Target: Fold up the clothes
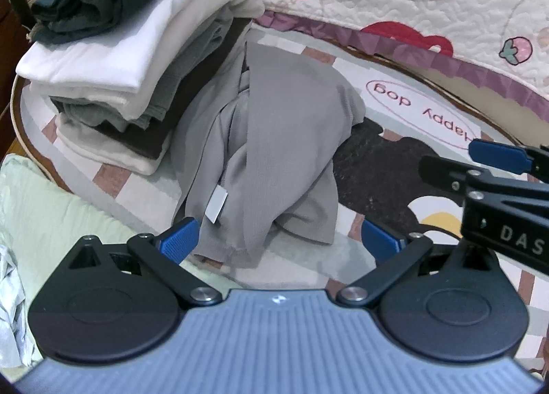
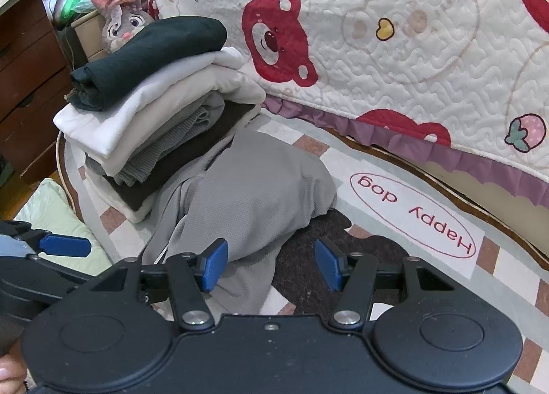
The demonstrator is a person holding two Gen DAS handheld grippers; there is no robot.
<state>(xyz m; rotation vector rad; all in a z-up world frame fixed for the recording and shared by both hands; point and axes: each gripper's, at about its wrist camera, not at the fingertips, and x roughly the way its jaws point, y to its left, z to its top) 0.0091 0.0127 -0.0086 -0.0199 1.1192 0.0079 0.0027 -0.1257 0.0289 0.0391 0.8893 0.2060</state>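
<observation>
On the patterned rug [image 1: 405, 102], beside the folded stack [image 1: 113, 61], the grey garment [image 1: 274, 140] is lying crumpled. Left gripper [image 1: 279, 241] and right gripper [image 2: 271, 263] are both hovering over its near edge, jaws spread, holding nothing. Best approach, I judge: each pinching a separate hem corner, then drawing apart to flatten the cloth before any fold, staying clear of the stack.

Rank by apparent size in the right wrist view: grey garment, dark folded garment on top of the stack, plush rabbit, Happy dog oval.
1. grey garment
2. dark folded garment
3. Happy dog oval
4. plush rabbit, partly hidden, so unsure.
</observation>
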